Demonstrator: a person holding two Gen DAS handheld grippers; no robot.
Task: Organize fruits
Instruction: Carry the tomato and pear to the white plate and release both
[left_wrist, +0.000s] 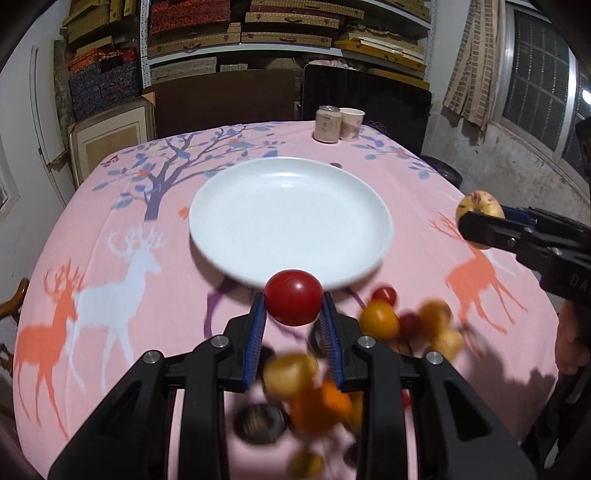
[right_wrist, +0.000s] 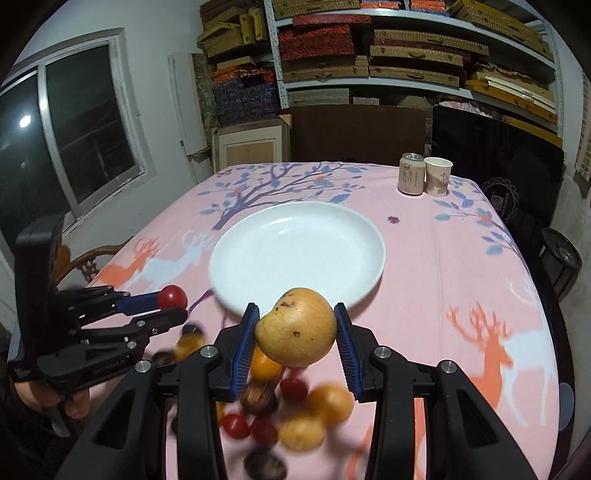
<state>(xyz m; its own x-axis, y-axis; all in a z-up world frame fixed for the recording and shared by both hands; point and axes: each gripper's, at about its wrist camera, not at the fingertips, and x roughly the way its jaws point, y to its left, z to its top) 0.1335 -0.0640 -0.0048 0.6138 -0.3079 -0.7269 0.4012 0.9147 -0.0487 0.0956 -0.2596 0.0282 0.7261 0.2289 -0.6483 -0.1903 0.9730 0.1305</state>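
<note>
The left gripper (left_wrist: 293, 308) jaws clamp a glossy red tomato (left_wrist: 293, 302), the right gripper (right_wrist: 295, 330) jaws a speckled yellow pear (right_wrist: 296, 326), both just before the white plate (left_wrist: 258, 192) on the pink deer-print bench (left_wrist: 110, 295); box-filled shelves (right_wrist: 406, 55) behind.

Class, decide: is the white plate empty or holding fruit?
Empty: the white plate shows only bare glaze in both views.

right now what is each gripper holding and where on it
Left gripper holds a red tomato by its two sides. Right gripper holds a yellow pear, also pinched across its sides.
</note>
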